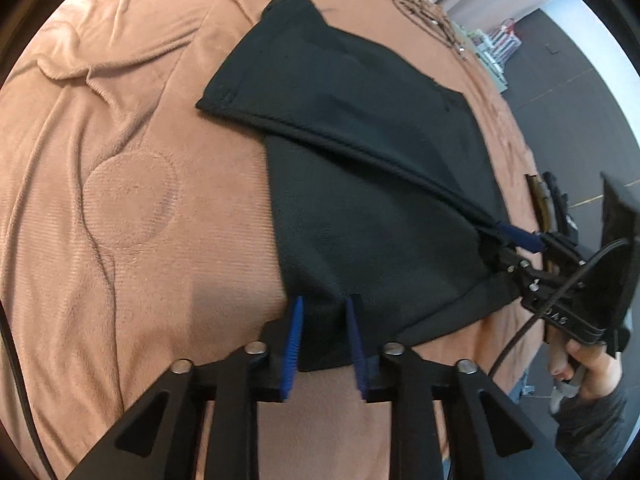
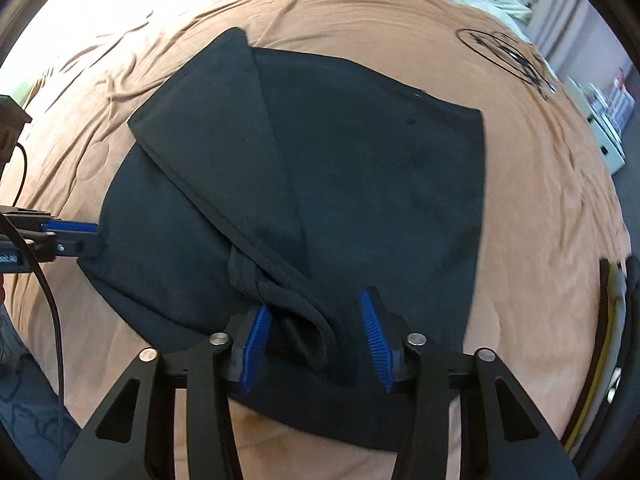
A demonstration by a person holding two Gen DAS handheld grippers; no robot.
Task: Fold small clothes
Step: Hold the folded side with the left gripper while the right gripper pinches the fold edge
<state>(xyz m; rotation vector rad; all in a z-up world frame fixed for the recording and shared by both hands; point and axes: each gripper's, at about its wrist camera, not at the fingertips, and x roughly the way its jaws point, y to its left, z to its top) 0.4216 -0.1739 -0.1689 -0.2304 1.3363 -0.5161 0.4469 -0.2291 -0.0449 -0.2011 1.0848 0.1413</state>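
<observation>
A black garment (image 1: 360, 168) lies on a salmon-pink bedspread (image 1: 120, 160), one side folded over the middle. My left gripper (image 1: 326, 308) stands at its near left edge, its blue pads a little apart with cloth between them. My right gripper (image 2: 316, 312) is open over a bunched hem of the garment (image 2: 360, 160); the cloth lies loose between the pads. The right gripper also shows in the left wrist view (image 1: 516, 240), and the left one in the right wrist view (image 2: 86, 236) at the garment's left corner.
The bedspread (image 2: 540, 200) is wrinkled, with a black printed emblem (image 2: 508, 56) at the far right. The bed edge falls to a dark floor (image 1: 560, 80) on the right, with shelves of small items (image 2: 608, 120) beyond. A cable (image 2: 52, 320) hangs at left.
</observation>
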